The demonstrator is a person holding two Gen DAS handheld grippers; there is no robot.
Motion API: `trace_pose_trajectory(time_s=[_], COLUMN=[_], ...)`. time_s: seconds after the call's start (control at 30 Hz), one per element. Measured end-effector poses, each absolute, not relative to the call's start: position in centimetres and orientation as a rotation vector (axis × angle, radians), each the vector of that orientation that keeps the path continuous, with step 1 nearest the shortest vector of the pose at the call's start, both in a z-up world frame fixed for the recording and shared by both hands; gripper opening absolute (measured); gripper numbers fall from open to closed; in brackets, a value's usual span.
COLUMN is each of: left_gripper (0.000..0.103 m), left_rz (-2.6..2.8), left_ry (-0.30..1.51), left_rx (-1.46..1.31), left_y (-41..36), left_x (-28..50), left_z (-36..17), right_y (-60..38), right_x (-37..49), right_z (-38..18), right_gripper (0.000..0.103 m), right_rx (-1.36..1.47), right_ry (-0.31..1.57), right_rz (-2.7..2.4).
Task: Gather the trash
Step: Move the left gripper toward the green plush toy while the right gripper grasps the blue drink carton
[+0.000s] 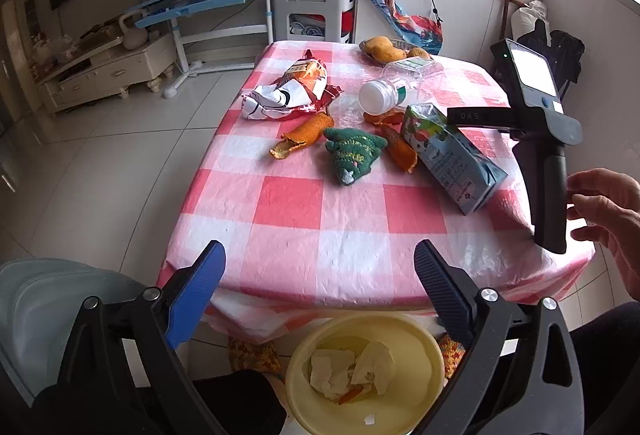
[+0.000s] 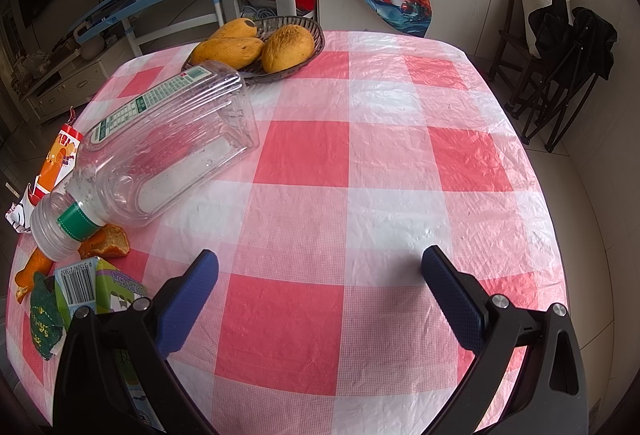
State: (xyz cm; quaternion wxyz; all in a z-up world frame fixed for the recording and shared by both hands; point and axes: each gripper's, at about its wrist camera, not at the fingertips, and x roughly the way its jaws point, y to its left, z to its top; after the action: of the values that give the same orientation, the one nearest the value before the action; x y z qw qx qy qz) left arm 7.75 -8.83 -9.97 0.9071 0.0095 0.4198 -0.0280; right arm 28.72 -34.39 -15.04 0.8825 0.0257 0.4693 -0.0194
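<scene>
On the pink checked table [image 1: 292, 203] lie a crumpled snack wrapper [image 1: 292, 89], orange peels [image 1: 304, 135], a clear plastic bottle [image 1: 394, 87] on its side and a blue juice carton [image 1: 448, 151]. A yellow bin [image 1: 364, 375] with tissue in it sits below the table's near edge. My left gripper [image 1: 320, 263] is open and empty above the bin. My right gripper [image 2: 320, 271] is open and empty over bare tablecloth [image 2: 360, 195]; the bottle [image 2: 160, 151], a peel [image 2: 106, 241] and the carton [image 2: 92, 287] lie to its left.
A green knitted toy [image 1: 352, 153] lies among the trash. A basket of mangoes [image 2: 260, 43] stands at the table's far side. The right gripper's handle [image 1: 548, 171] stands on the table's right edge, with a hand beside it. A grey chair [image 1: 48, 307] is at left.
</scene>
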Motion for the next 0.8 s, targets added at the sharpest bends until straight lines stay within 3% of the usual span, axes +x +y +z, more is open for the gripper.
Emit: trace_pose_trajectory(time_s=[0.63,0.8], left_gripper=[0.092,0.092], left_rz=[0.02,0.009], left_ry=[0.841,0.835], left_rx=[0.105,0.106], left_y=[-9.7,-9.9], left_x=[13.2,13.5], left_z=[-10.9,-10.8], right_y=[-34.5,-35.0], right_x=[29.0,26.7], right_z=[-14.8,-11.2], right_gripper=[0.097,0.097], right_rx=[0.044,0.105], right_ry=[1.028,0.91], right_rz=[-0.01,0.029])
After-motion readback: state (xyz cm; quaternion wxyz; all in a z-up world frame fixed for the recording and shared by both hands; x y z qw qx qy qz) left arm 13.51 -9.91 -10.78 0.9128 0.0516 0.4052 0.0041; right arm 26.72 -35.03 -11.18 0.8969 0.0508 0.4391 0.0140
